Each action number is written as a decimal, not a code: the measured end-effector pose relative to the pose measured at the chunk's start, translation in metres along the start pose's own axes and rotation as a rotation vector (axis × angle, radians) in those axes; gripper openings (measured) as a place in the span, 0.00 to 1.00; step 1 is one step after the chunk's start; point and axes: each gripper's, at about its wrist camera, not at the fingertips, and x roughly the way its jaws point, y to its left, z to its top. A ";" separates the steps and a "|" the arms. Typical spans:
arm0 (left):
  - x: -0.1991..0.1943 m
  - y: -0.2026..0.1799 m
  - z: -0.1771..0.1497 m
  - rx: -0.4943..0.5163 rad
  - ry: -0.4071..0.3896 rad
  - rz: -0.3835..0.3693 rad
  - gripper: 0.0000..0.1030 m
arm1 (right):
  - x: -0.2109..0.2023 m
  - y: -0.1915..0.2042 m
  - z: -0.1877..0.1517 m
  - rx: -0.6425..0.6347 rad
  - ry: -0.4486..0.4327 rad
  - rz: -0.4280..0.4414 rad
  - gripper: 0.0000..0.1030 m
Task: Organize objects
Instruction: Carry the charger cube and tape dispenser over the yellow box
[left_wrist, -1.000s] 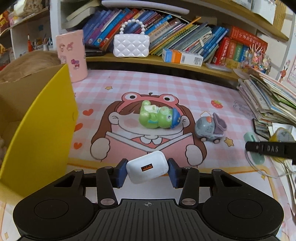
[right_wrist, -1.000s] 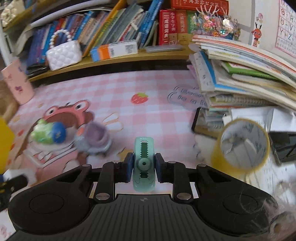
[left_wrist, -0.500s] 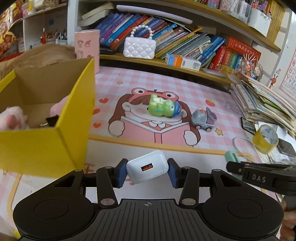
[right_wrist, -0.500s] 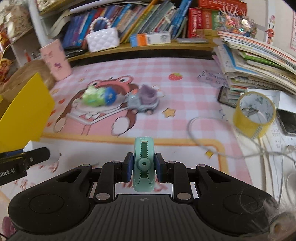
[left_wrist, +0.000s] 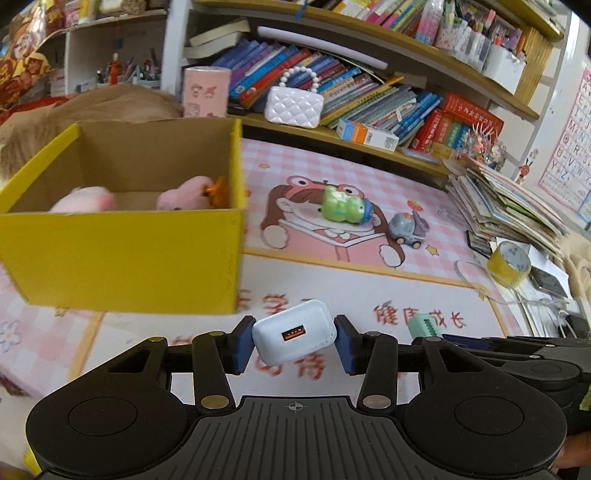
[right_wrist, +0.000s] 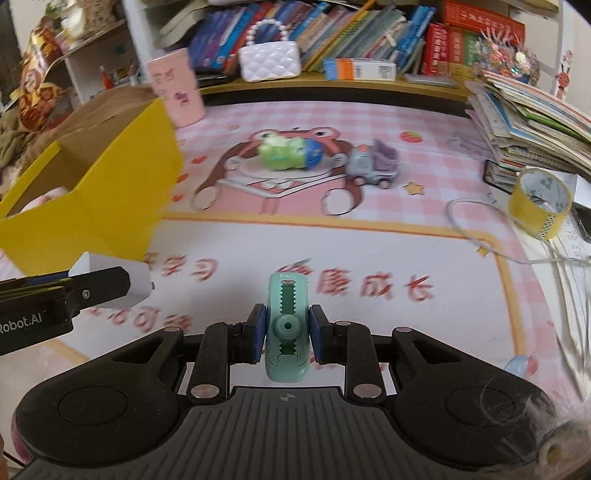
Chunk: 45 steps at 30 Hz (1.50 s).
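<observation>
My left gripper (left_wrist: 293, 341) is shut on a white USB charger (left_wrist: 294, 336), held above the pink cartoon mat (left_wrist: 369, 288). A yellow cardboard box (left_wrist: 125, 251) stands just ahead and to its left, with pink plush toys (left_wrist: 184, 192) inside. My right gripper (right_wrist: 288, 334) is shut on a mint green correction tape (right_wrist: 287, 325). In the right wrist view the left gripper (right_wrist: 110, 286) with the charger hangs at the lower left, beside the box (right_wrist: 92, 206). A green frog toy (left_wrist: 343, 205) and a grey toy truck (left_wrist: 406, 229) lie on the mat further back.
A roll of yellow tape (left_wrist: 509, 264) and a white cable (right_wrist: 480, 236) lie at the right. Stacked books (left_wrist: 506, 206) sit at the right edge. A pink cup (left_wrist: 205, 92), white quilted purse (left_wrist: 293, 105) and bookshelf (left_wrist: 369, 110) line the back.
Both grippers have pulled back and to the left with their objects, away from the toys. The yellow box has come into full view, with its inside showing.
</observation>
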 end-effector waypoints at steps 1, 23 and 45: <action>-0.006 0.006 -0.002 -0.004 -0.005 -0.001 0.43 | -0.003 0.008 -0.002 -0.006 -0.002 0.000 0.22; -0.118 0.128 -0.042 -0.088 -0.109 0.090 0.43 | -0.033 0.159 -0.059 -0.120 -0.025 0.094 0.22; -0.136 0.149 0.059 -0.068 -0.398 0.102 0.42 | -0.050 0.210 0.052 -0.208 -0.304 0.183 0.22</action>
